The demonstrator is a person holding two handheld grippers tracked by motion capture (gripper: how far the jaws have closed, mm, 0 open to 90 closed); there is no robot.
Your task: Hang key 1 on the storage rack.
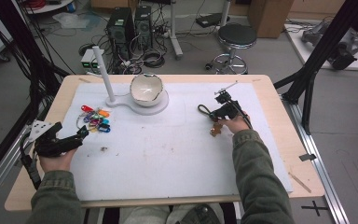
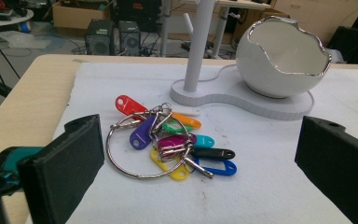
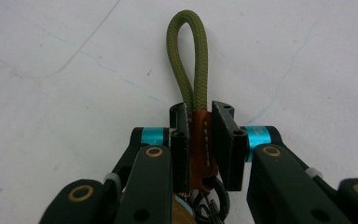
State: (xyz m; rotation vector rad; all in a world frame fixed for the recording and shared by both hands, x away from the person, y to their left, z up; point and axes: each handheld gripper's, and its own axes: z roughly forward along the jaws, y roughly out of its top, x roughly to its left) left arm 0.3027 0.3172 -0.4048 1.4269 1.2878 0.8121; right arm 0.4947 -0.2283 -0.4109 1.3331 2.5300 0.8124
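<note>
An olive cord loop [image 3: 186,51] with a stitched brown leather band [image 3: 200,144] lies on the white mat, and my right gripper [image 3: 201,121] is shut on that band. In the high view the right gripper [image 1: 213,113] sits right of centre, the cord loop [image 1: 203,110] poking out to its left. A bunch of coloured key tags [image 2: 168,140] on a metal ring lies just ahead of my left gripper [image 2: 199,135], whose jaws stand wide apart with nothing between them. From above, the left gripper [image 1: 84,134] rests at the mat's left edge, just below the key tags [image 1: 96,120].
A white stand [image 1: 142,108] at the back of the mat carries a tall post [image 1: 103,74] and a cracked-egg bowl [image 1: 145,88]. The white mat [image 1: 168,154] covers most of the wooden table [image 1: 289,140]. A stool [image 1: 237,37] and computer cases stand beyond the far edge.
</note>
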